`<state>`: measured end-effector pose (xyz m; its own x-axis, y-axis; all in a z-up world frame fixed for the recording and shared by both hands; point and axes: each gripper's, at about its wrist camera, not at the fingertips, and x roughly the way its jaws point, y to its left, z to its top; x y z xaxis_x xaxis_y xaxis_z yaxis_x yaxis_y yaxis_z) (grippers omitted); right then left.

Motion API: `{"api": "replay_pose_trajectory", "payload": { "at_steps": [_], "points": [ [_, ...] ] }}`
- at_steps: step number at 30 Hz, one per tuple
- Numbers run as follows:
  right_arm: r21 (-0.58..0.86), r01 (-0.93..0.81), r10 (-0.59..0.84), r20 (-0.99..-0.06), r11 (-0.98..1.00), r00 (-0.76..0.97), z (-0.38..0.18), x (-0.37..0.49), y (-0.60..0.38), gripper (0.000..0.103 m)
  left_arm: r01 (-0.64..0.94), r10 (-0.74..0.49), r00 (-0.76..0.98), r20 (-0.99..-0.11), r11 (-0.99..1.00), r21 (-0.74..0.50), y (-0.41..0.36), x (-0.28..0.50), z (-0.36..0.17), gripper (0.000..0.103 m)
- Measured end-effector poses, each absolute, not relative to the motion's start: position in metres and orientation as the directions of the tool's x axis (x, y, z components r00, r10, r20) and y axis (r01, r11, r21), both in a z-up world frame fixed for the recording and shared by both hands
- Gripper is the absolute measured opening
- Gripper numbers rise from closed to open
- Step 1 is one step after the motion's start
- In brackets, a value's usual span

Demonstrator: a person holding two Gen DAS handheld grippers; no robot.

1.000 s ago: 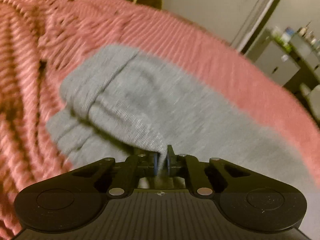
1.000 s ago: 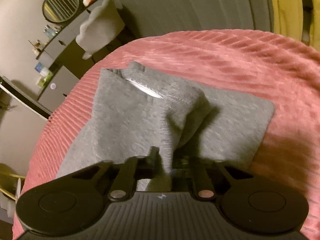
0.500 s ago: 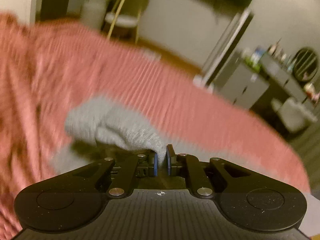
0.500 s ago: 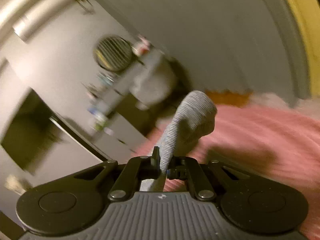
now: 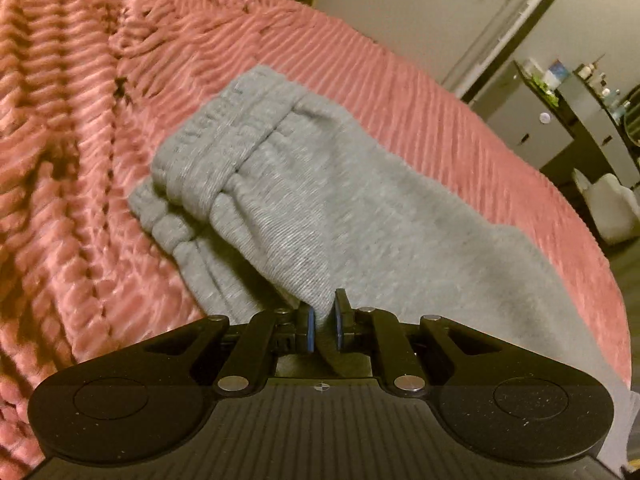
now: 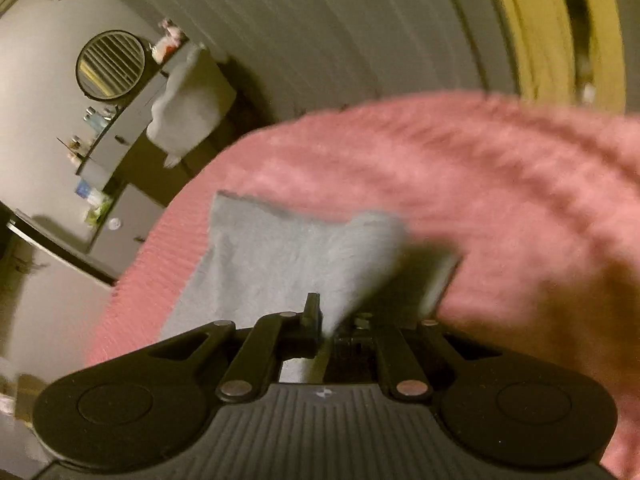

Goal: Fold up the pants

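While both grippers [image 5: 323, 322] [image 6: 334, 320] pinch them, pants [image 5: 320, 208] drape ahead.

Soft grey knit cloth pants [image 5: 320, 200] with a fine ribbed weave and a gathered elastic waistband lie on a plush, deeply ridged pink bedspread [image 5: 72, 152], pinched by the matt black plastic left gripper [image 5: 322, 322] with shiny metal rivets, and seemingly, through blur, by the matching right gripper [image 6: 334, 322].

The left gripper [image 5: 323, 322] is matte black plastic: a ribbed central housing, two round end lobes, angled linkage arms pinned with silver rivets, blue pads on the fingers [image 5: 309, 326]. The right gripper [image 6: 334, 322] matches it (pad colour unreadable in blur).
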<state>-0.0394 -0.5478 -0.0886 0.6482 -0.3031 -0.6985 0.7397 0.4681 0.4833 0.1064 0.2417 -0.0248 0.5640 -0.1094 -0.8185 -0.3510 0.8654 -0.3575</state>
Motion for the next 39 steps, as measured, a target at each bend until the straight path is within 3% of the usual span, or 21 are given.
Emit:
{"api": "replay_pose_trajectory", "payload": {
  "at_steps": [2,6,9,11,14,15,17,20,24,30,34,39],
  "points": [
    [0.452,0.762,-0.269,-0.748,0.464,0.607,-0.103,-0.039,-0.549,0.006,-0.355,-0.094,0.529,-0.844,0.878,-0.32,0.235,0.102,-0.029,0.013],
    [0.443,0.743,-0.285,-0.727,0.501,0.625,-0.101,-0.041,-0.543,0.006,-0.347,-0.081,0.51,-0.856,0.892,-0.291,0.231,0.1,-0.032,0.022],
    [0.349,0.768,-0.337,-0.746,0.537,0.574,-0.091,-0.041,-0.536,0.007,-0.362,-0.03,0.501,-0.865,0.901,-0.241,0.233,0.094,-0.027,0.036],
    [0.287,0.781,-0.39,-0.74,0.554,0.548,-0.083,-0.04,-0.528,0.012,-0.386,0.007,0.493,-0.87,0.898,-0.212,0.235,0.091,-0.021,0.053],
    [0.224,0.791,-0.441,-0.729,0.569,0.524,-0.071,-0.04,-0.516,0.013,-0.416,0.054,0.512,-0.857,0.889,-0.192,0.233,0.08,-0.006,0.065],
    [0.229,0.782,-0.434,-0.725,0.58,0.535,-0.069,-0.041,-0.513,0.014,-0.407,0.052,0.529,-0.847,0.892,-0.199,0.23,0.076,0.001,0.068],
    [0.257,0.763,-0.41,-0.719,0.593,0.561,-0.064,-0.044,-0.505,0.027,-0.383,0.048,0.573,-0.818,0.898,-0.215,0.221,0.068,0.016,0.083],
    [0.304,0.708,-0.352,-0.703,0.637,0.619,-0.056,-0.04,-0.488,0.029,-0.323,0.012,0.622,-0.783,0.915,-0.242,0.203,0.074,0.028,0.096],
    [0.3,0.6,-0.26,-0.696,0.742,0.669,-0.053,-0.004,-0.457,0.029,-0.318,-0.007,0.574,-0.819,0.92,-0.231,0.181,0.101,0.009,0.095],
    [0.25,0.425,-0.12,-0.729,0.87,0.674,-0.048,0.056,-0.387,0.03,-0.288,0.042,0.468,-0.883,0.952,-0.107,0.141,0.109,-0.018,0.089],
    [0.266,0.262,0.022,-0.738,0.928,0.674,-0.051,0.067,-0.324,0.049,-0.25,-0.036,0.447,-0.894,0.954,-0.163,0.134,0.089,-0.02,0.091],
    [0.237,0.207,0.065,-0.79,0.949,0.61,-0.077,0.067,-0.275,0.052,-0.229,-0.034,0.405,-0.914,0.964,-0.137,0.123,0.085,-0.029,0.091]
  ]
}}
